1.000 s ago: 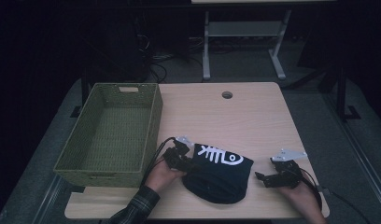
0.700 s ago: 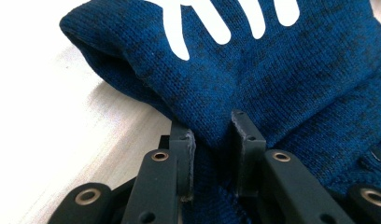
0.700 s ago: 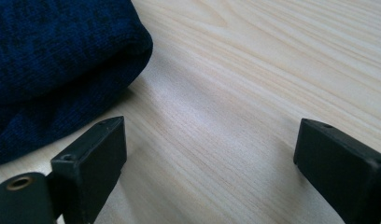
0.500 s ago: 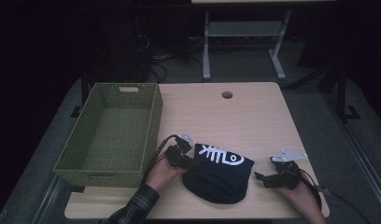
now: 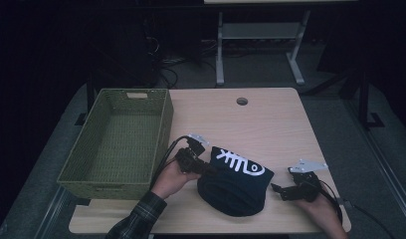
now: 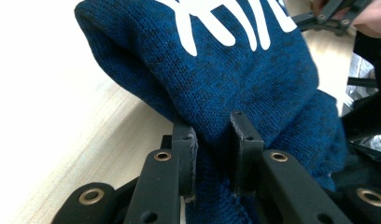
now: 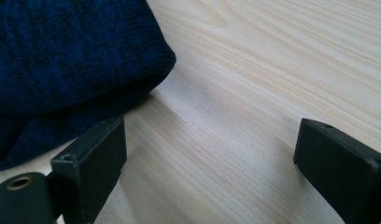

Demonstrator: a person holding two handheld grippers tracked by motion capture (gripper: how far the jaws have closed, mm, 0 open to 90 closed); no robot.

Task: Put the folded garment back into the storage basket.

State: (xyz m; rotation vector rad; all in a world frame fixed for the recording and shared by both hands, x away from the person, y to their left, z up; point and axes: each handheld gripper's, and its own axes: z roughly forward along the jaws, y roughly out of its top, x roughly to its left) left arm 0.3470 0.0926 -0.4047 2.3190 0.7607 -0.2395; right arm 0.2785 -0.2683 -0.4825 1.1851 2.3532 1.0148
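From the high view, a dark blue knitted beanie with a white fishbone print [image 5: 237, 179] lay on the pale wooden table [image 5: 270, 124], right of an olive woven basket [image 5: 119, 142]. The left gripper [image 5: 207, 169] met its left edge; the right gripper [image 5: 276, 189] sat just beside its right edge.

In the left gripper view, the jaws had just been closing and pinched a fold of the beanie [image 6: 235, 88].

In the right gripper view, the jaws stood wide apart over bare wood, holding nothing, the beanie [image 7: 62, 60] beside one jaw.
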